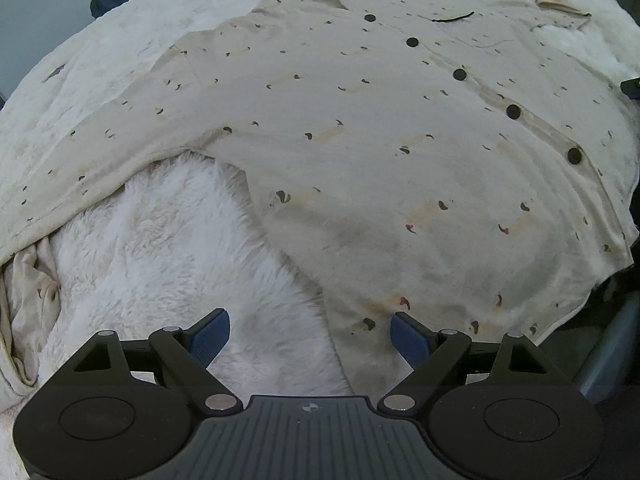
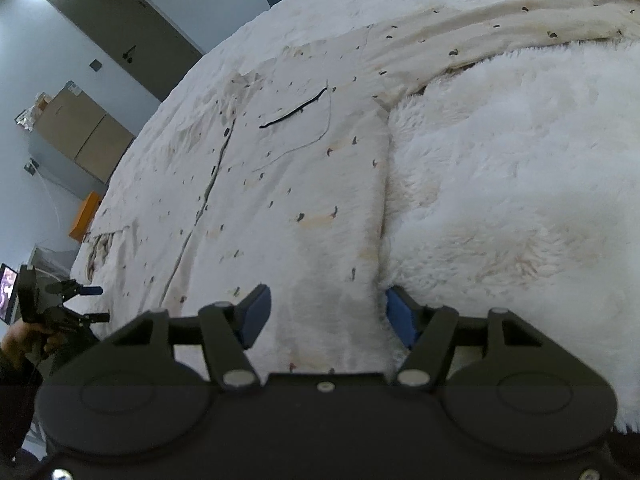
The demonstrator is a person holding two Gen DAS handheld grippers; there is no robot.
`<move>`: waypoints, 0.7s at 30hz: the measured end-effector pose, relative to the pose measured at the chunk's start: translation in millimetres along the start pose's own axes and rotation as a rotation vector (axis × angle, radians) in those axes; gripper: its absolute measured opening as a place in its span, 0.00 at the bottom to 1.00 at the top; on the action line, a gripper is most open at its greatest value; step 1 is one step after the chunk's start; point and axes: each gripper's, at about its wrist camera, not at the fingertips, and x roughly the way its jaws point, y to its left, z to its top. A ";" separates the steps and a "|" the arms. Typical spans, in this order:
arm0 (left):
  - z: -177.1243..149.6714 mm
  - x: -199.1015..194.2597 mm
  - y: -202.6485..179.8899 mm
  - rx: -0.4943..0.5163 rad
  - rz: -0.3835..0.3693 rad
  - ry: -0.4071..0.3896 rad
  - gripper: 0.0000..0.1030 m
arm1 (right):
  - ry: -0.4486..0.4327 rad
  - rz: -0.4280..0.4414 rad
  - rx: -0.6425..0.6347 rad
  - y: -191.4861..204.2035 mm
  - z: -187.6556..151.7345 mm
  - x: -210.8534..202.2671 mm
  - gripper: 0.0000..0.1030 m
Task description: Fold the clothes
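Left gripper (image 1: 310,334): jaws spread wide, nothing clamped, over the shirt's side edge. Shirt (image 1: 360,140) spread flat, button side up, on fluffy white blanket (image 1: 160,248). Right gripper (image 2: 326,314): jaws apart straddling the shirt's hem edge; pads not pressing on cloth.

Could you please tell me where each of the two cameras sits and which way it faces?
Left wrist: sits on the left gripper, tilted steeply down over the hem of the cream button-front shirt on the white fluffy blanket; its blue pads stand open.
Right wrist: sits on the right gripper, looking along the shirt's side edge; jaws open astride it. The left gripper and the person's hand show at far left.
Shared: shirt, its black-trimmed pocket, blanket.
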 end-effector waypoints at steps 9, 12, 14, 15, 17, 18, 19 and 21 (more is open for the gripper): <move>4.0 11.6 9.2 -0.221 -0.322 -0.001 0.82 | 0.051 0.032 0.003 -2.0 5.0 8.1 0.63; -4.2 33.0 29.9 -0.393 -0.516 0.019 0.73 | 0.160 0.067 -0.028 -3.1 15.8 22.5 0.70; -2.3 39.9 37.0 -0.441 -0.529 0.037 0.50 | 0.204 0.076 -0.064 -1.9 21.3 28.5 0.68; -0.4 41.1 38.1 -0.441 -0.542 0.044 0.43 | 0.229 0.077 -0.090 -1.1 24.2 31.7 0.57; -0.2 43.1 37.1 -0.441 -0.543 0.074 0.15 | 0.263 0.056 -0.138 1.2 25.1 34.8 0.25; -0.7 43.1 35.9 -0.438 -0.539 0.084 0.07 | 0.280 0.040 -0.167 2.8 24.0 35.4 0.11; -1.7 42.3 33.5 -0.434 -0.545 0.093 0.01 | 0.288 0.037 -0.184 4.0 22.6 35.2 0.07; -3.8 40.3 28.2 -0.424 -0.555 0.113 0.01 | 0.301 0.035 -0.235 9.3 16.4 31.3 0.04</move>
